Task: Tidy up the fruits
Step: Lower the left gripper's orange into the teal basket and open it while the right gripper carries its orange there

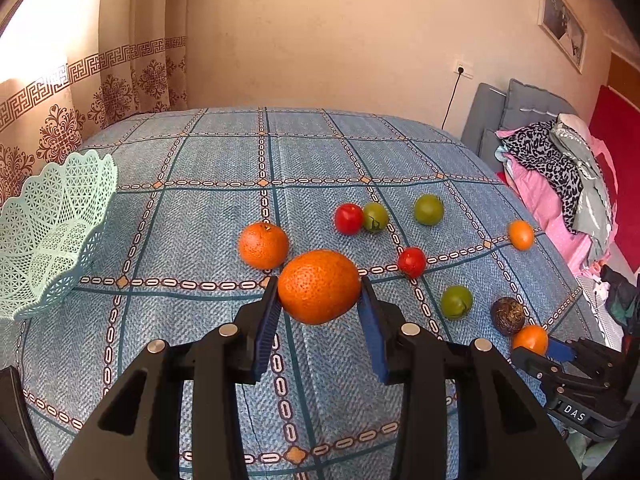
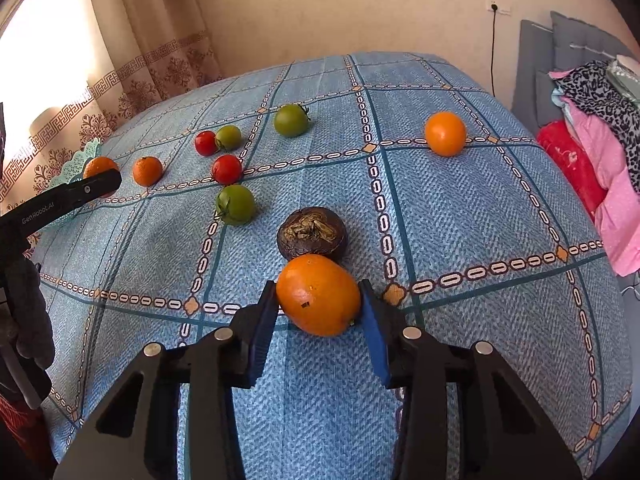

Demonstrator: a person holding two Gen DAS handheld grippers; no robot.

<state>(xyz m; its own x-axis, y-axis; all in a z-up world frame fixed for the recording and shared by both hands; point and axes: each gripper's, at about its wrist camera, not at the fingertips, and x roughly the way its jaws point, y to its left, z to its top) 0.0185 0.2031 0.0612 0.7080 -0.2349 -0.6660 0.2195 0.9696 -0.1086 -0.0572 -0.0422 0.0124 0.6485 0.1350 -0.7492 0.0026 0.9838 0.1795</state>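
Clamped between the blue pads of the left tool (image 1: 320,294), a rough-skinned orange (image 1: 319,286) hangs above the checked blue bedspread (image 1: 224,208); the right tool (image 2: 319,300) likewise grips a smoother orange (image 2: 318,295), which looks to rest on or just over the cloth, touching a dark wrinkled fruit (image 2: 312,233) just beyond it. From the left tool the mint lattice basket (image 1: 52,232) lies well off to the left and looks empty, so the left hand is nearer it and its fruit probably goes first. Loose fruit lies between: another orange (image 1: 263,245), red tomatoes (image 1: 349,219), green tomatoes (image 1: 429,209). Lettering reads "DAS" on the right tool in the left view, "GenRobot.AI" on the left tool in the right view.
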